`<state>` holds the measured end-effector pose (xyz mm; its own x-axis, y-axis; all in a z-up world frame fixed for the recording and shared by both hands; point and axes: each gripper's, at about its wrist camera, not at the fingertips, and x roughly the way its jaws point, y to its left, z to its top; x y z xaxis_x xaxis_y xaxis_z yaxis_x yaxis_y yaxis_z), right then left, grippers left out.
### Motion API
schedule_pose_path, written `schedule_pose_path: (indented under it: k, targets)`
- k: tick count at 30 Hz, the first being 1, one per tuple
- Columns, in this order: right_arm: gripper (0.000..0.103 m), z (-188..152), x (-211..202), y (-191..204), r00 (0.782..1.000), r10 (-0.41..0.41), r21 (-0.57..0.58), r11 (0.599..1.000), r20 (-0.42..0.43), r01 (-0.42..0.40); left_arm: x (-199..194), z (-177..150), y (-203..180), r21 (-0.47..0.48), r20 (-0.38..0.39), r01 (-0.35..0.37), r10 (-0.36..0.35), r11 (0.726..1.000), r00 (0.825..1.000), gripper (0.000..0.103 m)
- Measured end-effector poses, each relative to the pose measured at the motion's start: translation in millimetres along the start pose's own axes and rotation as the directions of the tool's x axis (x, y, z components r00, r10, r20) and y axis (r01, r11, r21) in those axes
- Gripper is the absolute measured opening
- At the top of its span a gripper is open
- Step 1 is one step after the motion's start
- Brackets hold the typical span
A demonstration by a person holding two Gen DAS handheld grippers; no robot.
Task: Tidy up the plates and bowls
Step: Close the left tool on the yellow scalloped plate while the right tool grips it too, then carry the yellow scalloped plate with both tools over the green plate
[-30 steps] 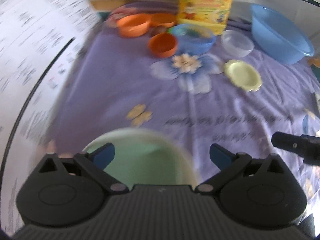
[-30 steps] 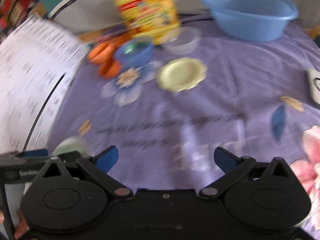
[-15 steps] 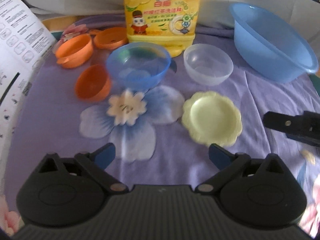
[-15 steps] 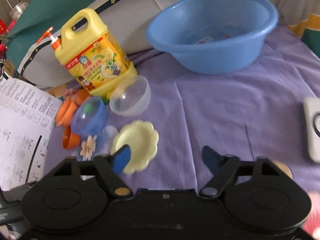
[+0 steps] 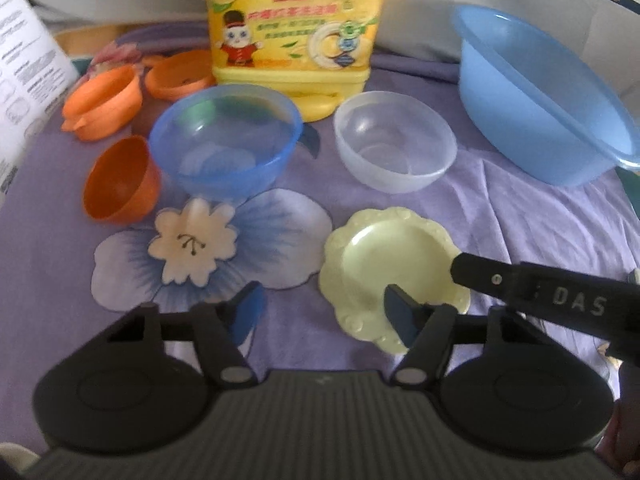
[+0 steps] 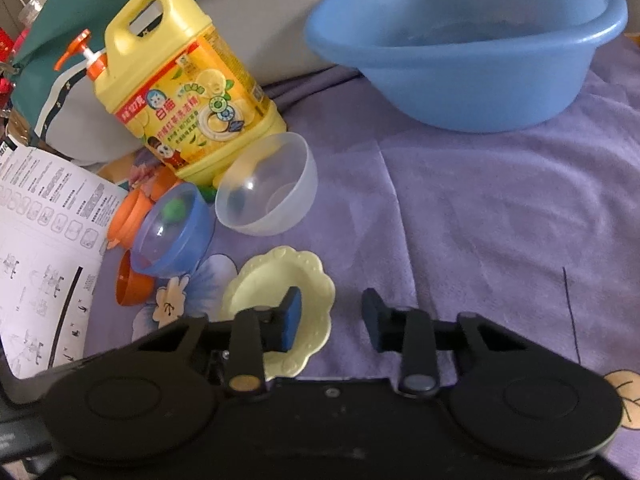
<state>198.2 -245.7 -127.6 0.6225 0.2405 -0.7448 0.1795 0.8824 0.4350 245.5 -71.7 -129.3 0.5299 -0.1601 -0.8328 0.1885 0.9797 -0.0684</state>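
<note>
A pale yellow scalloped plate (image 5: 384,264) lies on the purple cloth. It also shows in the right wrist view (image 6: 276,280). My left gripper (image 5: 324,316) is open just before it, its right finger over the plate's near rim. My right gripper (image 6: 332,320) is open, its left finger over the plate's right part; its arm (image 5: 552,300) reaches in from the right. Behind stand a blue bowl (image 5: 226,148), a clear bowl (image 5: 394,144) and three orange bowls (image 5: 120,180).
A yellow detergent jug (image 5: 296,32) stands behind the bowls. A large blue basin (image 5: 536,112) sits at the back right. A printed paper sheet (image 6: 44,256) lies at the left.
Both grippers have moved forward and down toward the yellow plate. Their jaws have narrowed but stay open. The right gripper's arm now reaches over the plate's right rim.
</note>
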Motion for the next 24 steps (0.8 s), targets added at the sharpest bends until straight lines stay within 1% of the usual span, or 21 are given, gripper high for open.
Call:
schedule_pose_path:
  k: [1,2,3,4,8,13,18,24]
  targets:
    - [0.03,-1,0,0,1.0,0.0,-0.006,1.0,0.003,0.0,-1,-1,-2,0.011,0.008,0.006,-0.006,1.0,1.0,0.05]
    - [0.028,-1,1,1,1.0,0.004,-0.009,1.0,0.001,-0.004,-1,-2,-4,0.023,0.014,0.009,-0.009,1.0,1.0,0.045]
    - [0.027,-1,1,1,1.0,0.007,-0.011,1.0,0.0,-0.007,-2,-2,-6,0.034,0.019,0.016,-0.017,0.999,1.0,0.037]
    - [0.025,-2,2,2,1.0,0.013,-0.015,1.0,-0.003,-0.013,-3,-3,-8,0.047,0.021,0.023,-0.024,0.999,0.999,0.031]
    - [0.022,-5,3,4,1.0,0.022,-0.012,1.0,-0.004,-0.022,-4,-6,-11,0.06,0.027,0.019,-0.021,0.998,0.999,0.029]
    - [0.018,-8,1,8,1.0,-0.004,-0.017,1.0,-0.002,0.004,-9,-11,-14,0.08,0.023,0.002,-0.004,0.997,1.0,0.029]
    - [0.017,-15,-6,10,1.0,-0.011,-0.014,1.0,-0.016,0.011,-17,-20,-13,0.078,-0.005,0.003,-0.002,0.997,1.0,0.029]
    - [0.017,-32,-22,17,0.999,-0.019,-0.024,1.0,-0.034,0.019,-36,-37,-9,0.08,-0.028,0.019,-0.017,0.997,0.999,0.029]
